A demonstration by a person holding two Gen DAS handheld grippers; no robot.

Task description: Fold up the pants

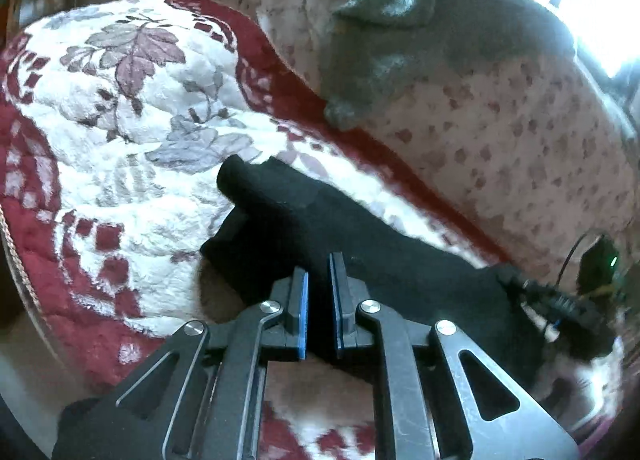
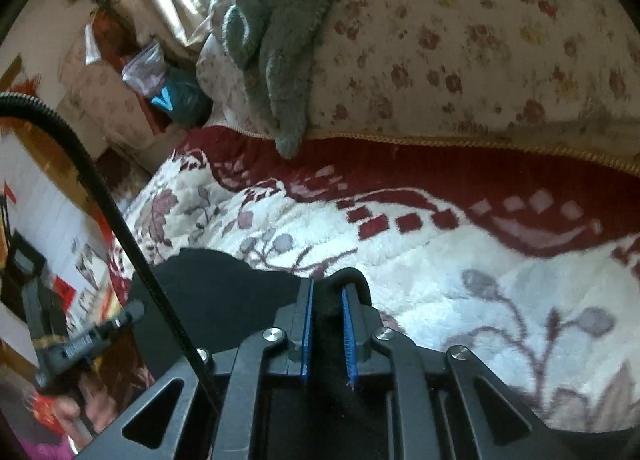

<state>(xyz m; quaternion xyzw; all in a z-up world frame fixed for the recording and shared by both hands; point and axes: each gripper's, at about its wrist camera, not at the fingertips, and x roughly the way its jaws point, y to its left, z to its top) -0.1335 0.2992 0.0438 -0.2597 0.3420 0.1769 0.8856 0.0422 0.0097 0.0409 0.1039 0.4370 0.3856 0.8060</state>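
Black, matte fabric of the pants (image 1: pixel 320 227) is seen bunched in thick soft folds on a plush blanket (image 1: pixel 132 127), whose white pile is patterned with mauve leaves and bordered in dark red blocks. In the left wrist view the pants run from about 10 o'clock near the centre down to 4 o'clock, and a fold is pinched between the blue pads of the left gripper (image 1: pixel 319 284), whose jaws are drawn nearly together on the cloth. In the right wrist view the pants (image 2: pixel 224 300) are heaped at 8 o'clock, and a rolled edge is clamped between the narrowly set blue pads of the right gripper (image 2: pixel 327 300). A cream cover (image 2: pixel 480 39) printed with small reddish flowers is raised beyond the blanket at 12 to 2 o'clock, edged by a gold cord, and a grey fuzzy knit garment (image 2: pixel 280 27) is draped over it, its tip touching the red border. A ribbed black cable (image 2: pixel 120 219) is curved across the left of the right wrist view, in front of the pants. The other gripper (image 2: pixel 88 344) is seen blurred at 8 o'clock. Open blanket is left at 9 to 11 o'clock in the left view and at 3 to 4 o'clock in the right view.
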